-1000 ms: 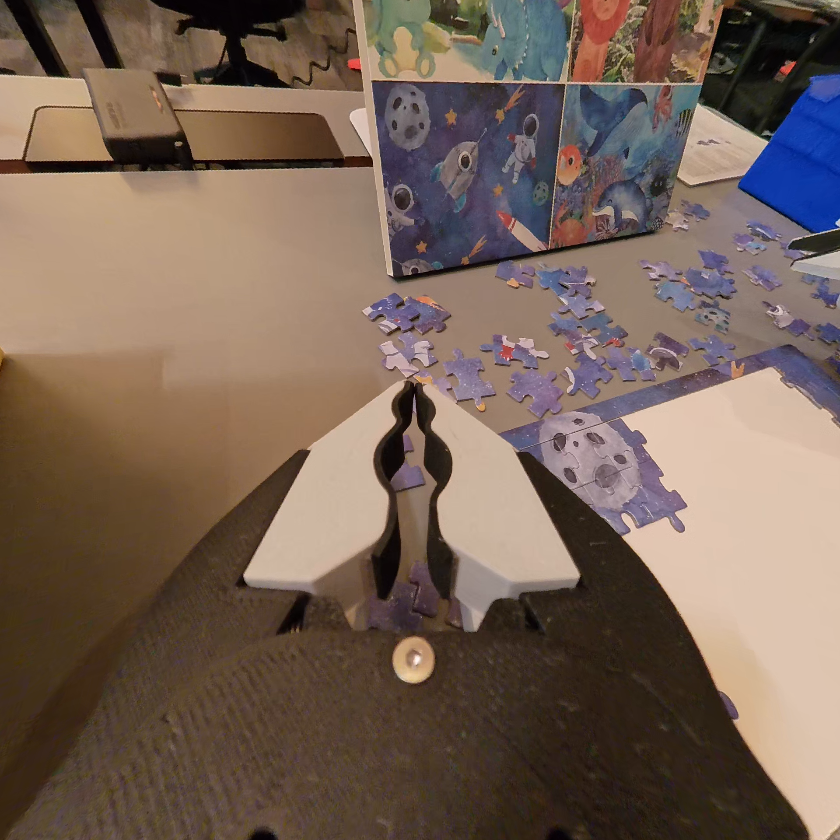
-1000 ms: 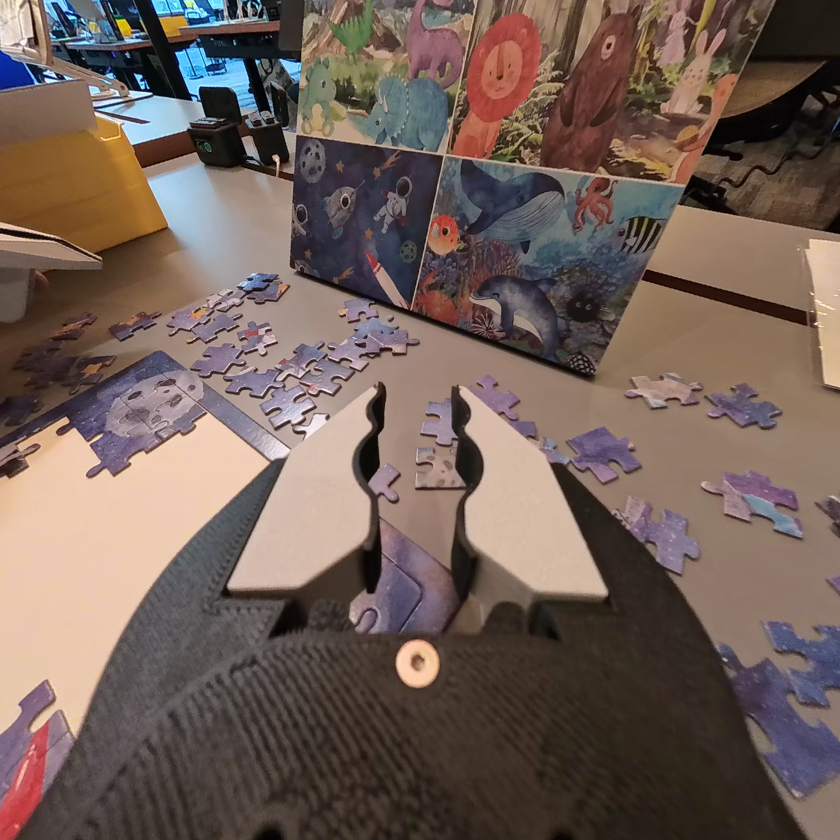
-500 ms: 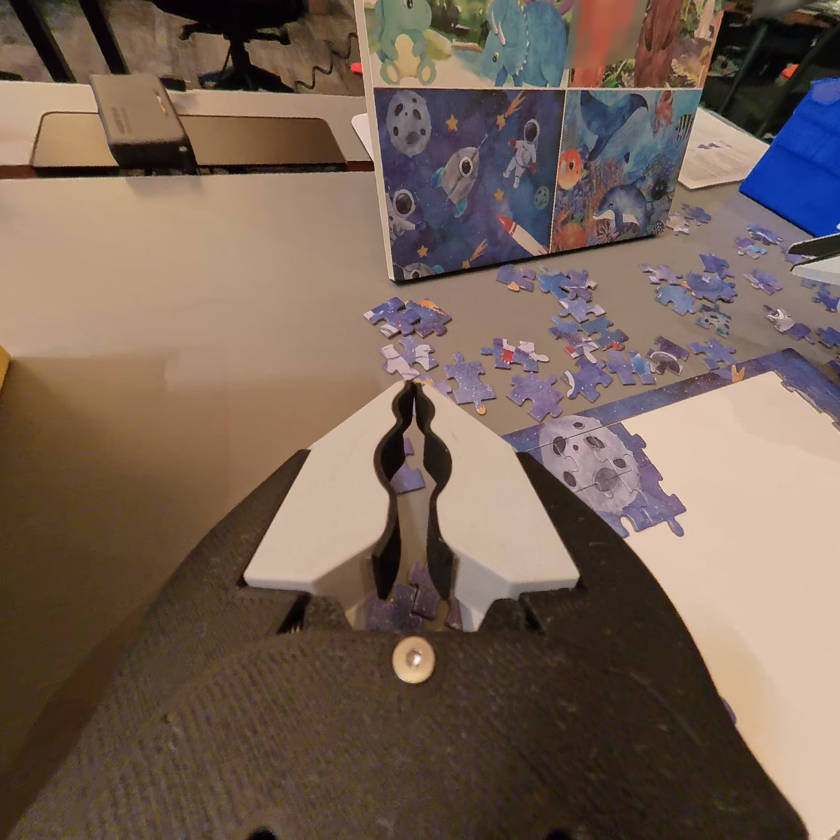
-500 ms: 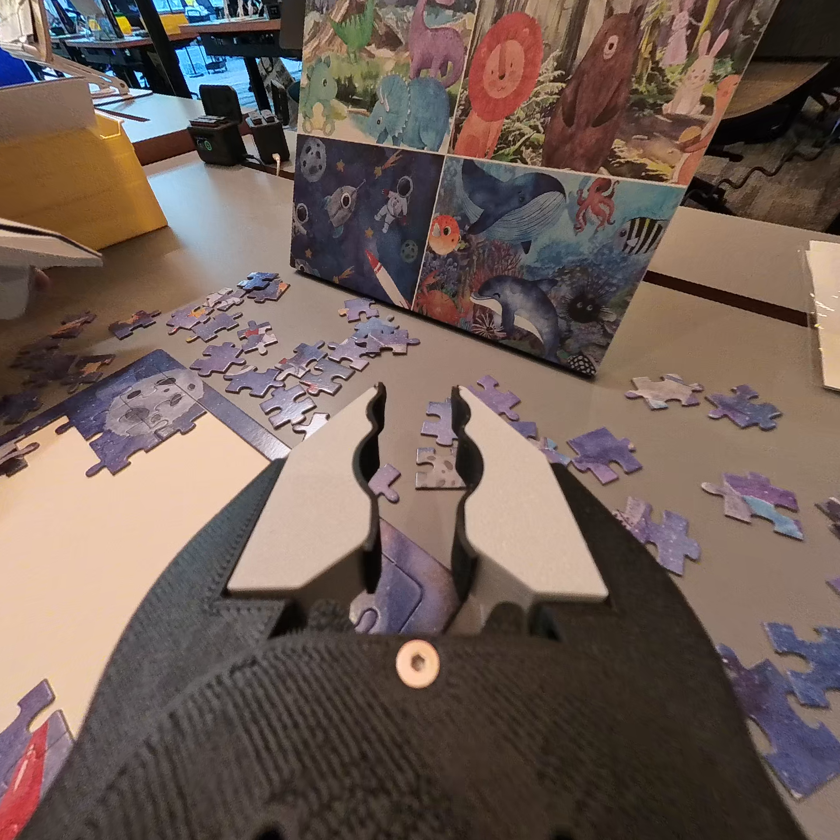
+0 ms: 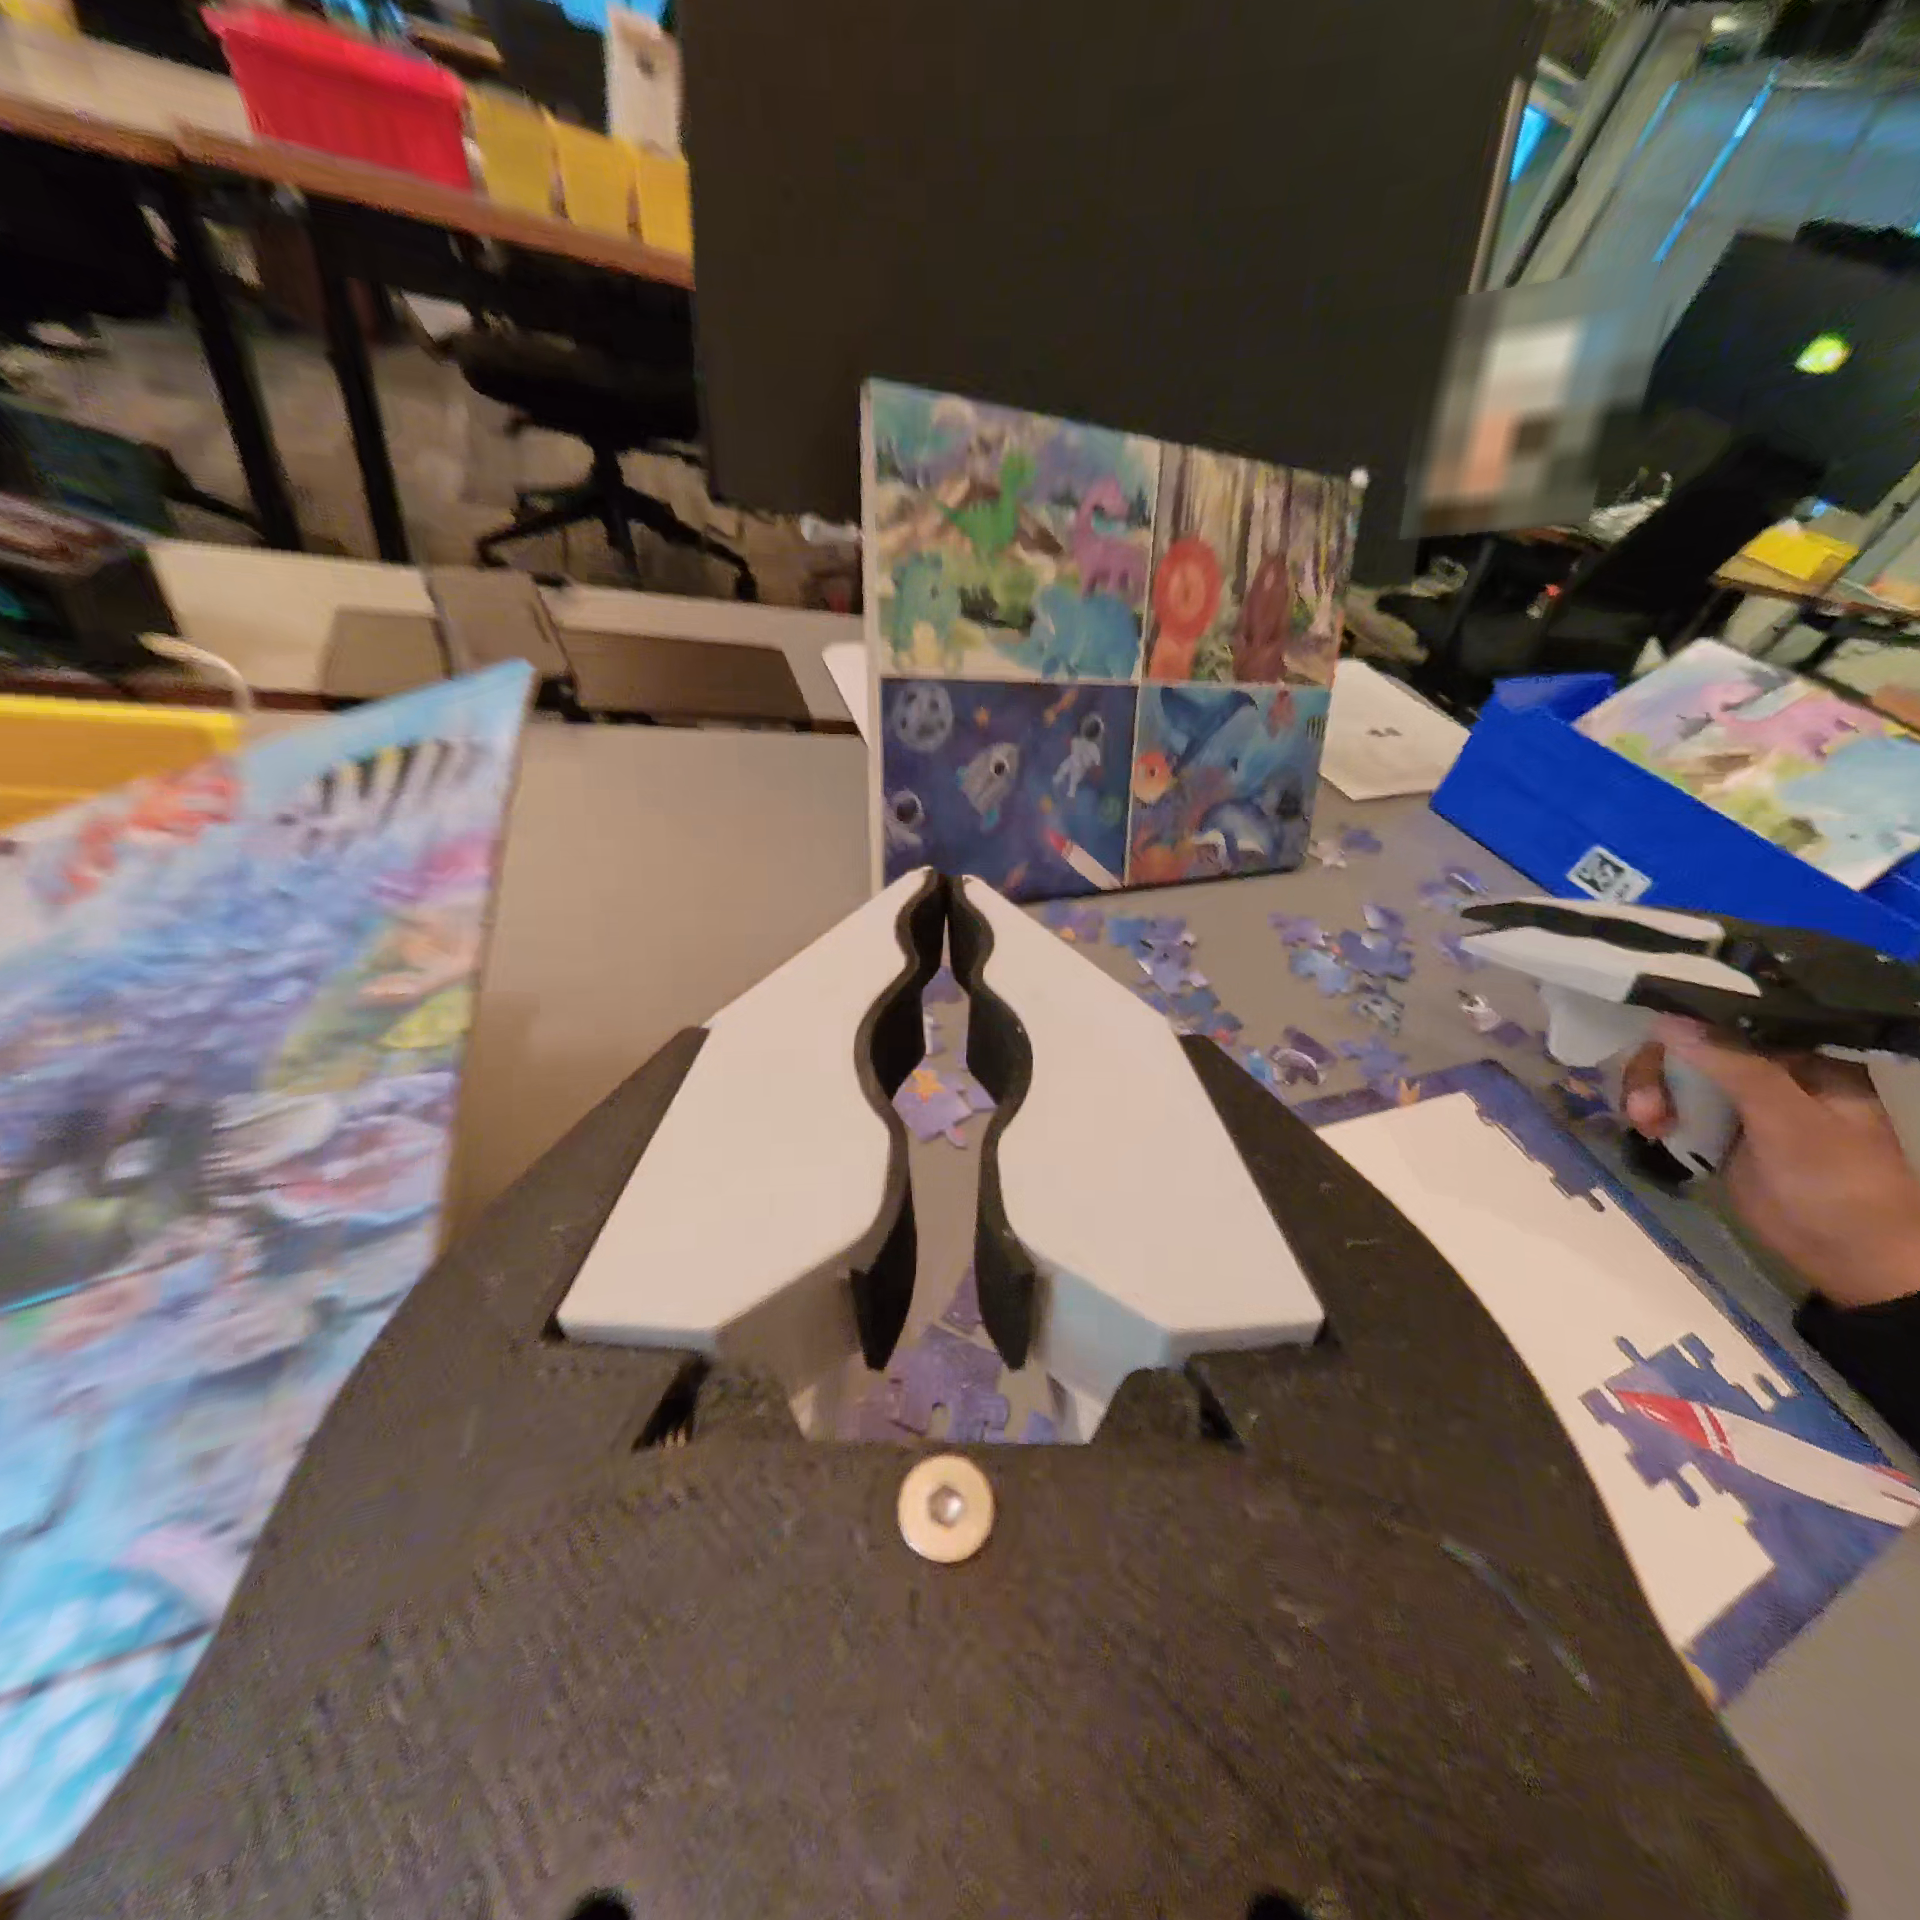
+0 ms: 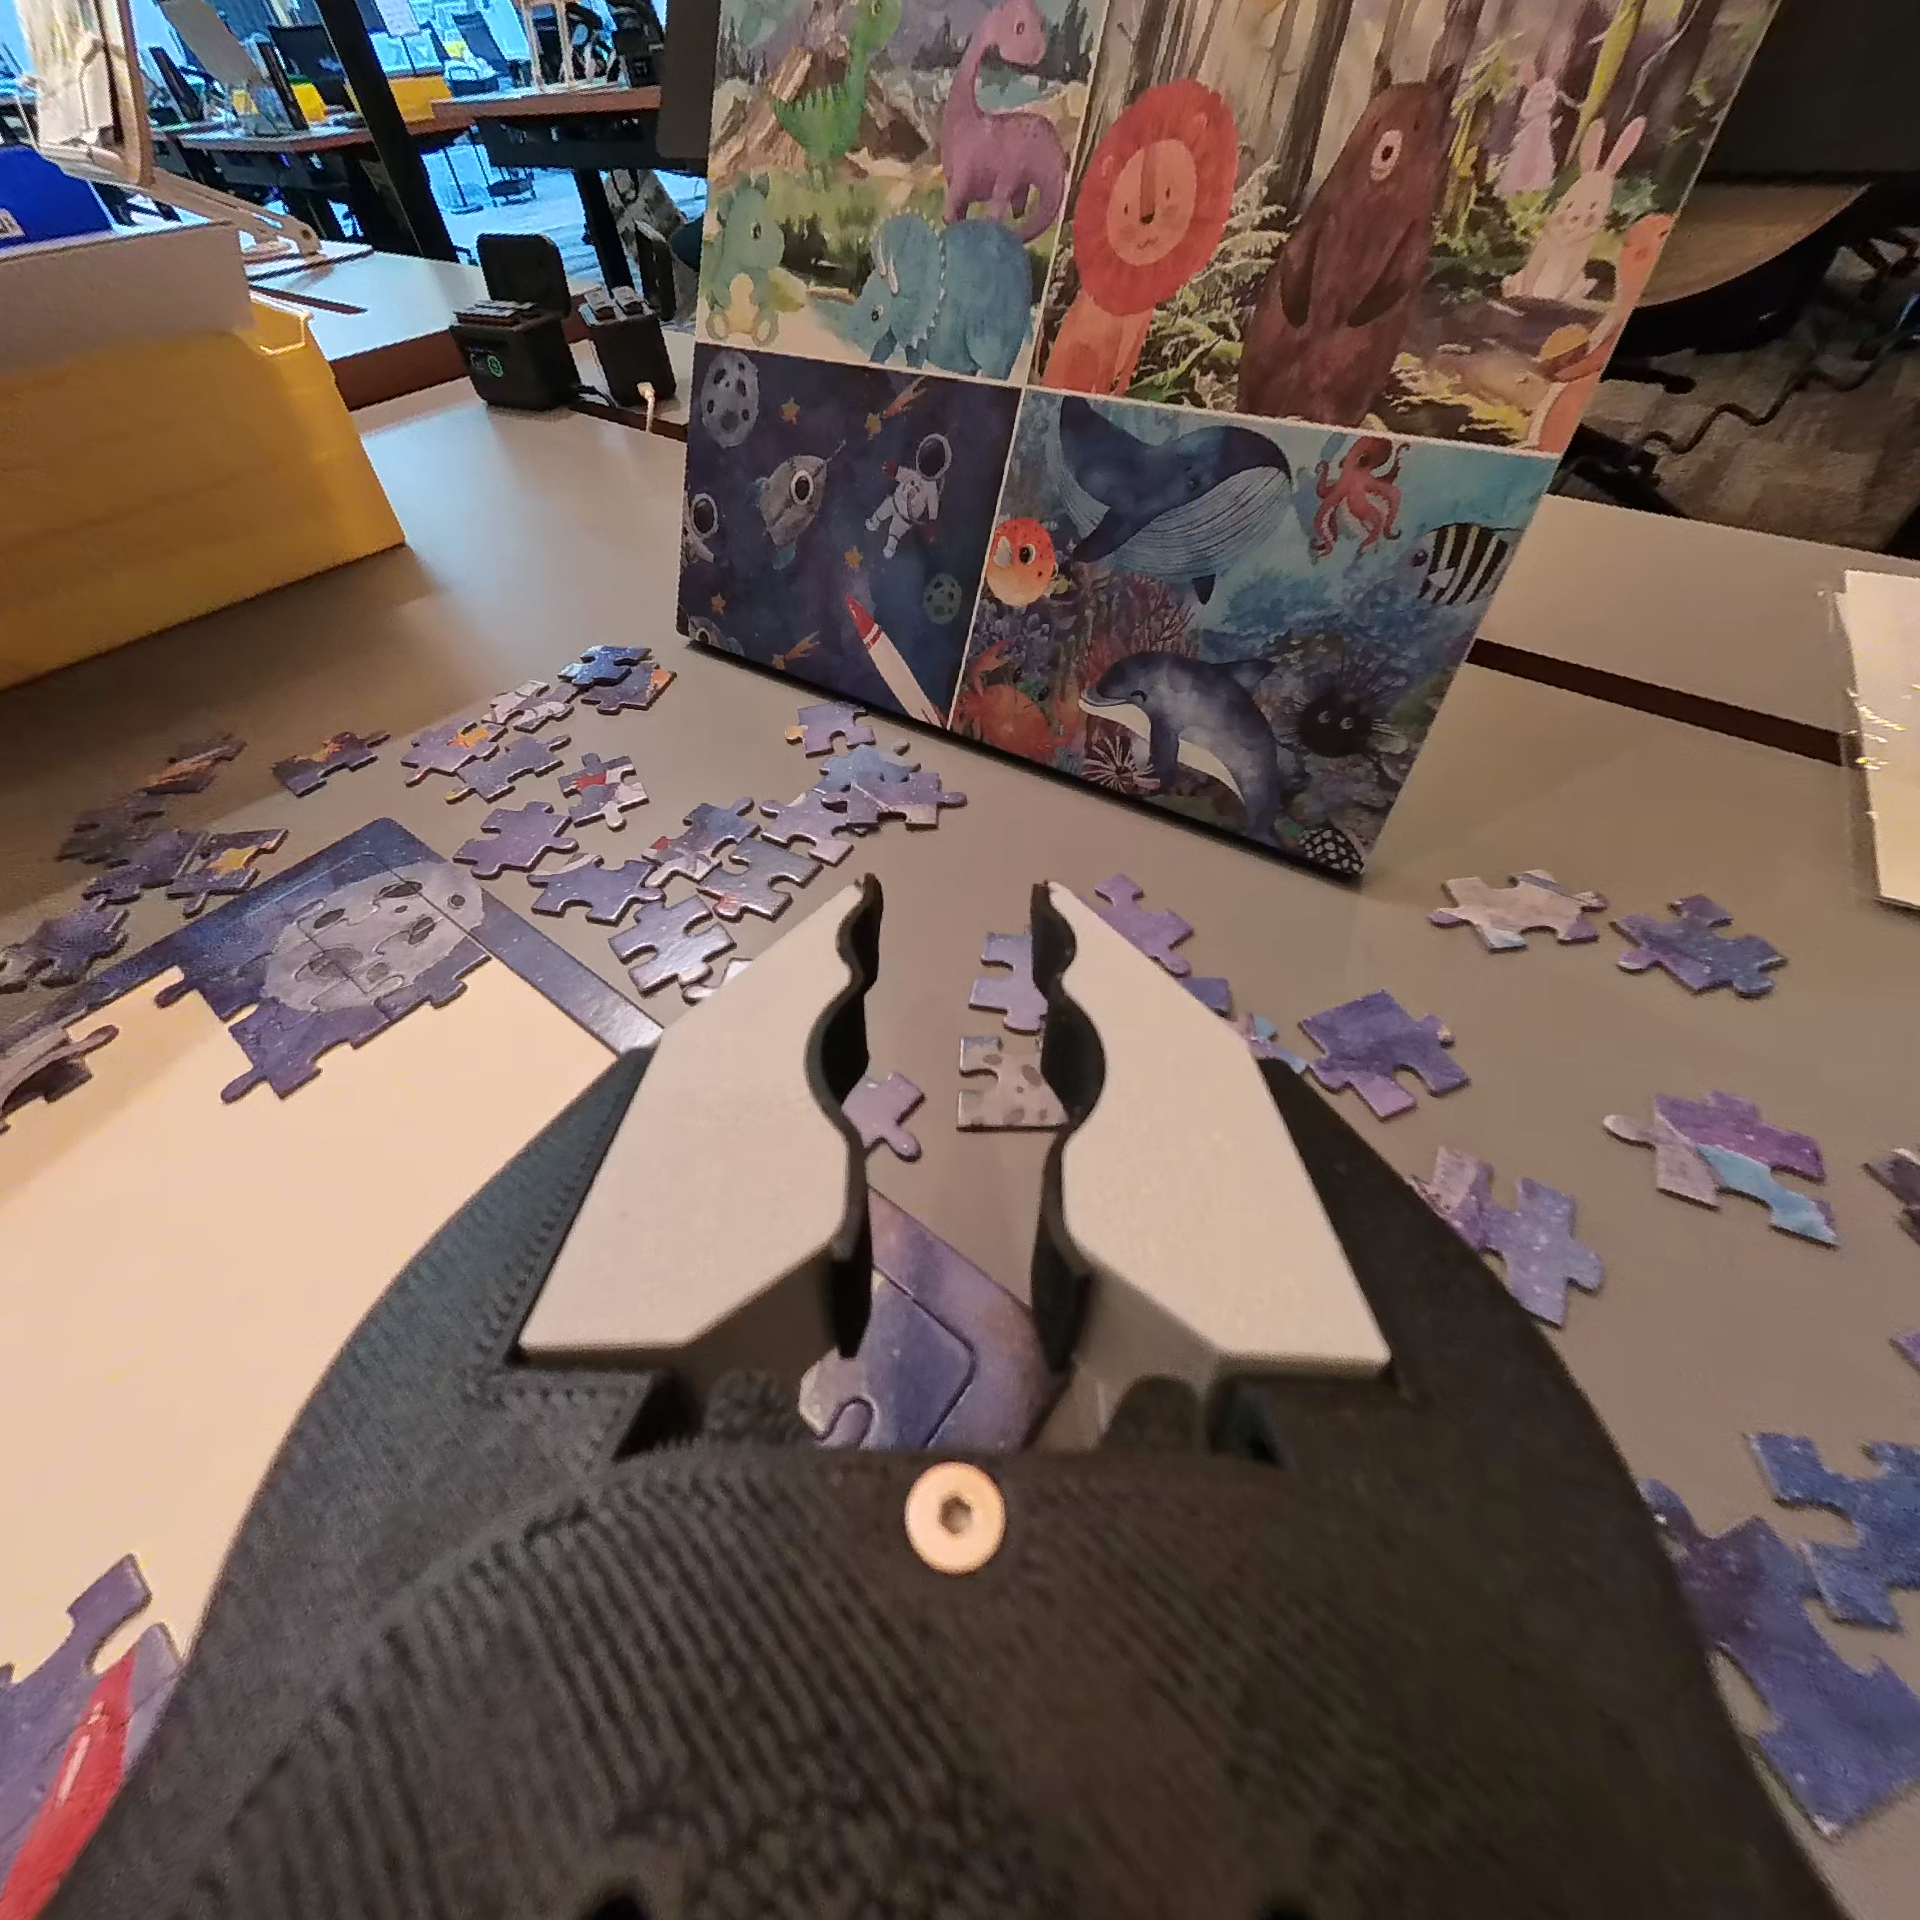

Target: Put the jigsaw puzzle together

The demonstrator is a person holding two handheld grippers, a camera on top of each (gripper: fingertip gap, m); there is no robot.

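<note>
My left gripper (image 5: 945, 883) is shut on nothing and is raised above the grey table (image 5: 675, 831), pointing at the upright picture box (image 5: 1101, 644). My right gripper (image 6: 956, 904) is open and empty, low over loose purple puzzle pieces (image 6: 1003, 1081) that lie on the table below its fingers without touching them. It also shows in the left wrist view (image 5: 1481, 920), held by a hand (image 5: 1818, 1164) over the white puzzle board (image 5: 1558, 1299). The board (image 6: 260, 1195) has a joined moon section (image 6: 353, 956) at its corner.
A blurred sea-picture sheet (image 5: 239, 1091) stands close at my left. A blue bin (image 5: 1621, 821) is at the right and a yellow bin (image 6: 156, 488) at the far left. Loose pieces (image 6: 644, 862) lie scattered before the picture box (image 6: 1122, 416). There is about 35 cm between the tips of the two grippers.
My left gripper has risen and tilted up, still shut, so its view now takes in the room and the sea-picture sheet. The right gripper has stayed put and open.
</note>
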